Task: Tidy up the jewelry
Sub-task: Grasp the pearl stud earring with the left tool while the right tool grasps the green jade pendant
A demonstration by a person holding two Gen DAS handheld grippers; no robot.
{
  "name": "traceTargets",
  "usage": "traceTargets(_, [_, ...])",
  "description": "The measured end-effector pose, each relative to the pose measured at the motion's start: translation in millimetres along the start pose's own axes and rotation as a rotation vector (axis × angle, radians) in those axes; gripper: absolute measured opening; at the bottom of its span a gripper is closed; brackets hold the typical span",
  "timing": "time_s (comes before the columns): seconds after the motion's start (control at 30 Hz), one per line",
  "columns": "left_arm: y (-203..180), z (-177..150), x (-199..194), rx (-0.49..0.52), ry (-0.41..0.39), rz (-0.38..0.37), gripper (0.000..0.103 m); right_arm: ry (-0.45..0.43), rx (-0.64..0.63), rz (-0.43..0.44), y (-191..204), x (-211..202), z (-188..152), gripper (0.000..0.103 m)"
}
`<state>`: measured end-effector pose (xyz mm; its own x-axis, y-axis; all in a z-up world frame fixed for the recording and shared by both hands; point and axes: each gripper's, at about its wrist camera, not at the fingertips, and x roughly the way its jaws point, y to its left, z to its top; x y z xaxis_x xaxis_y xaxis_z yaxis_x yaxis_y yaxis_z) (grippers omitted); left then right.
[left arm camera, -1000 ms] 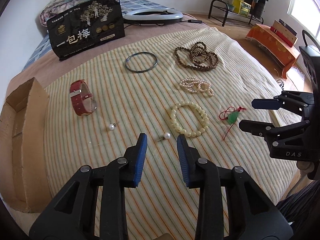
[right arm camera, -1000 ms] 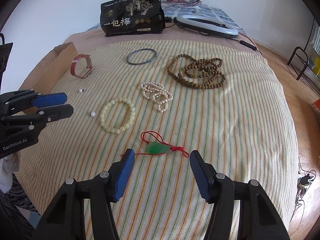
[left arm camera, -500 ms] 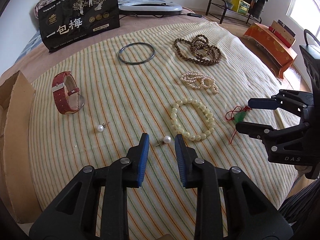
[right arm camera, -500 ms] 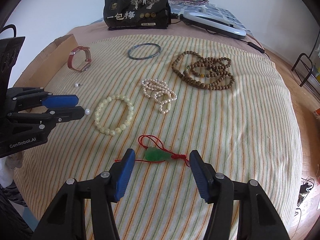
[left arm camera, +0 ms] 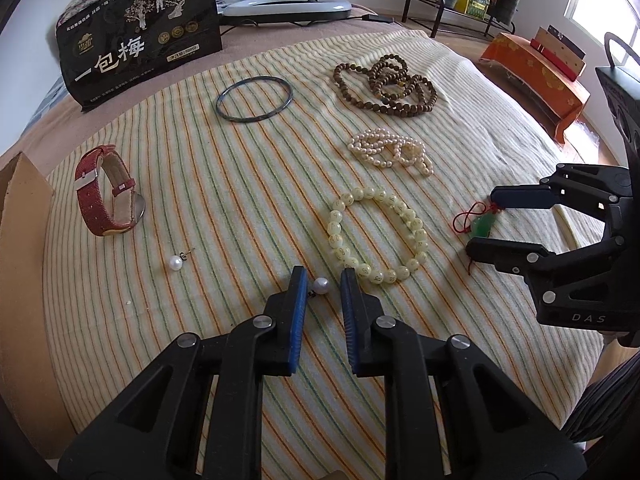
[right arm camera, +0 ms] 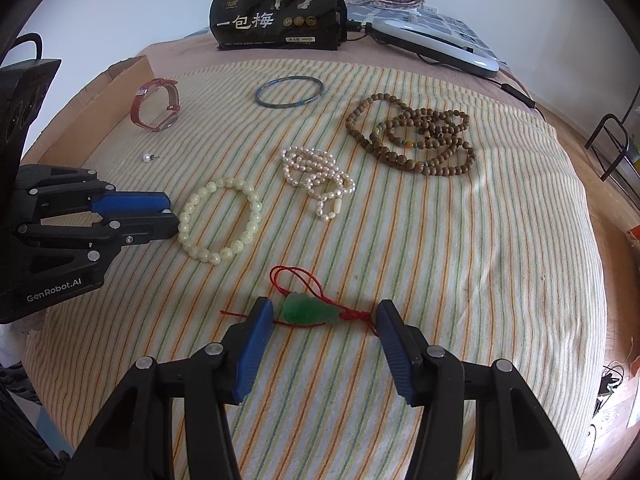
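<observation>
Left wrist view: low over the near edge of the striped cloth [left arm camera: 240, 184], tilted steeply down, facing the black bag [left arm camera: 136, 36] at 11 o'clock; right wrist view: similarly close and steep, bag at 12 o'clock; both share the whole cloth; each sees the other's rig at 3 and 9 o'clock.

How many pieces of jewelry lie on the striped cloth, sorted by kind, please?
Pearl earrings: 2
Beaded strands: 3
Bangle: 1
Watch: 1
Green pendant: 1
Total: 8
</observation>
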<state>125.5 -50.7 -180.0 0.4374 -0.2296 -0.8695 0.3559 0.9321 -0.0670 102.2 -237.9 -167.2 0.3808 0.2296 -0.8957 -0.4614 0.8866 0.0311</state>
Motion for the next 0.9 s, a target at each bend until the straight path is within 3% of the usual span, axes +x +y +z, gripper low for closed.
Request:
traceTargets(0.13, [1, -1, 1, 0.002, 0.000, 0.009, 0.011, 0.000, -0.011, -0.003, 1, 2, 0, 0.052])
traceTargets(0.37, [2, -2, 1, -0.011, -0.004, 0.005, 0.009, 0.002, -0.013, 0.000, 1, 1, 0, 0.032])
traceTargets(0.9, [23, 4, -38, -0.084, -0.088, 0.020, 0.008, -0.049, -0.010, -0.028, 3, -22, 8, 0.029])
